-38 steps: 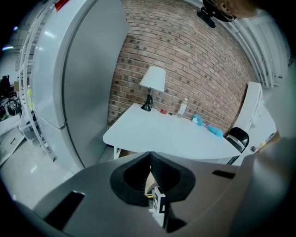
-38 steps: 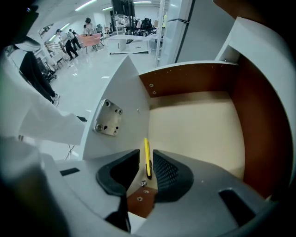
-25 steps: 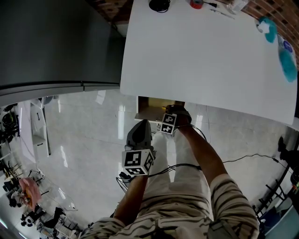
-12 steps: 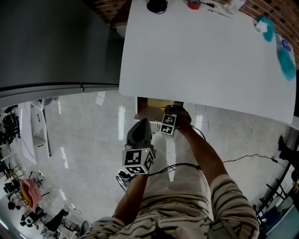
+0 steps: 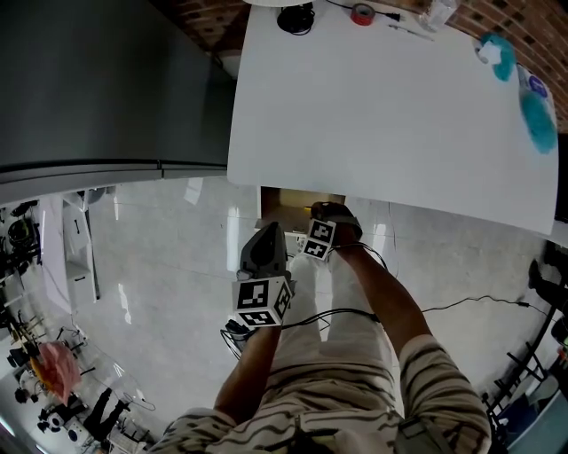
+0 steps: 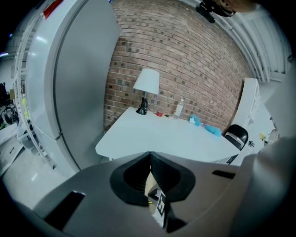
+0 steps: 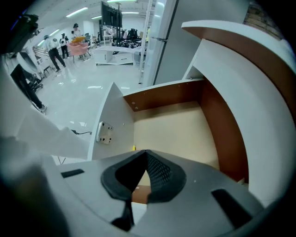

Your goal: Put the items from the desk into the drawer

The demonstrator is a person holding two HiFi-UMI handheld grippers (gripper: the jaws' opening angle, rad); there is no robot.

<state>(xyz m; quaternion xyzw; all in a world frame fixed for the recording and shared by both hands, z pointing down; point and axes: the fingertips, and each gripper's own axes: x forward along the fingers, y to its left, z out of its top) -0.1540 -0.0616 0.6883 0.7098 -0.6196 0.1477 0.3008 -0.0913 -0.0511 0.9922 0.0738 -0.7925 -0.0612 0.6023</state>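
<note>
1. Head view: items, e.g. red tape roll & teal item, lie at desk's far edge. The drawer is open below, right gripper over it.
2. Left gripper view: left gripper closed, empty, facing the desk.
3. Right gripper view: jaws together, nothing held. Likely step: fetching 1st item. Next move needs a far reach w/ jaws opened.

I could read no words or numbers anywhere. The left tool's cube and the right tool's cube bore only black-and-white square patterns. The label on the blue item on the table was too small.
</note>
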